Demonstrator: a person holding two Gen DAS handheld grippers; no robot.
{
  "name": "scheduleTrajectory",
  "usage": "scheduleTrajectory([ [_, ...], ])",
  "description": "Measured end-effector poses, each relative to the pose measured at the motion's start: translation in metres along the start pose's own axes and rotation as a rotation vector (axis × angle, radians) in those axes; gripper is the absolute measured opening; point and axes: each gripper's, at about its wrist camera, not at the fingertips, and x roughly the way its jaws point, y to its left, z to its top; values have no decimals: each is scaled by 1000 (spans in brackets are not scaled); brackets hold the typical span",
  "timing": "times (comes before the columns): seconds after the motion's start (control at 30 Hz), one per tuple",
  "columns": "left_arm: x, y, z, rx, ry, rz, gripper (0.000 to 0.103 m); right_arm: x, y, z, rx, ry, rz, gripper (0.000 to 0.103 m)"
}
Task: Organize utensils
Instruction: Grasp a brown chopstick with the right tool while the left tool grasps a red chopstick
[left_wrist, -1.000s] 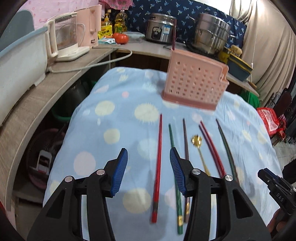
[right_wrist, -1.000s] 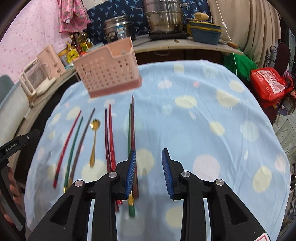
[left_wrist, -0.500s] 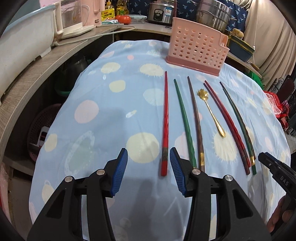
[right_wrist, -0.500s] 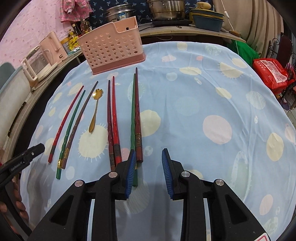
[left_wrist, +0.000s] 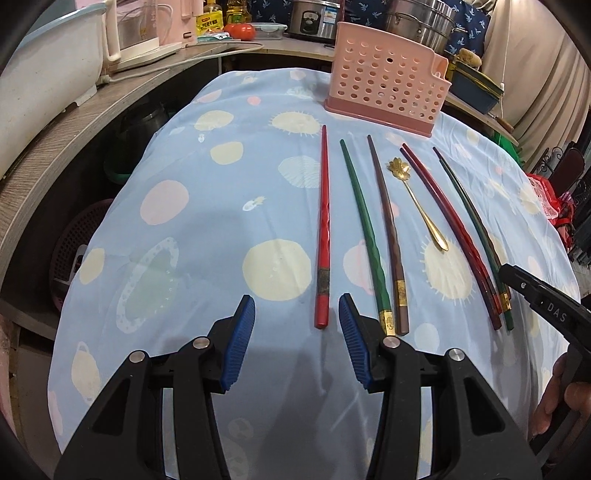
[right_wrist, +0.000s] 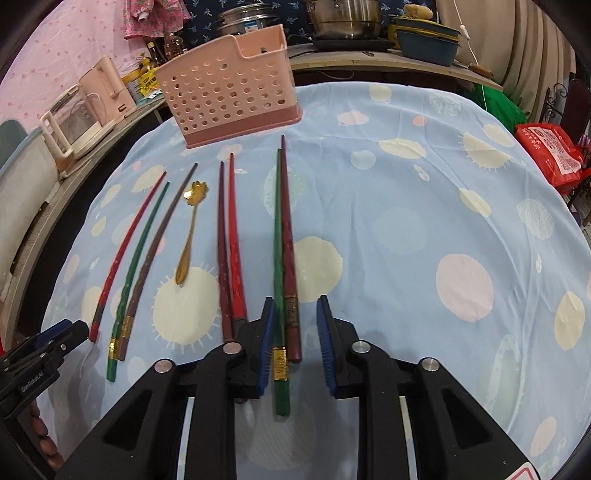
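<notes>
Kitchen counters with pots, a kettle and bottles ring a round table under a blue dotted cloth (left_wrist: 207, 236), and the pink perforated utensil holder (right_wrist: 229, 92) stands upright at the far edge, well ahead of both grippers. Seven chopsticks and a gold spoon (left_wrist: 419, 206) lie roughly parallel on the cloth, thick ends nearest the grippers. The right gripper (right_wrist: 295, 343) is low over the cloth with its jaws closing; the thick ends of a green chopstick (right_wrist: 277, 266) and a dark red chopstick (right_wrist: 288, 243) lie side by side between the pads, the left pad just beside the green one, the right pad apart from the dark red one; no pinch is confirmed yet. The left gripper (left_wrist: 297, 339) is about half open and holds nothing; the red chopstick (left_wrist: 323, 229) ends just ahead of its gap, nearer the right pad. In my judgement the step in hand is grasping the pair. To do it well, the closure should catch both sticks squarely so neither rolls out, and the lift should wait until the pads grip. The left gripper needs a small shift to centre on its stick. Carried sticks should enter the holder tips first, from above.
</notes>
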Motion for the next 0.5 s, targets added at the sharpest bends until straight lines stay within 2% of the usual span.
scheduleTrajectory([
  [0.5, 9, -1, 5, -7, 15, -11, 45, -7, -18, 3, 55, -12, 27, 17],
])
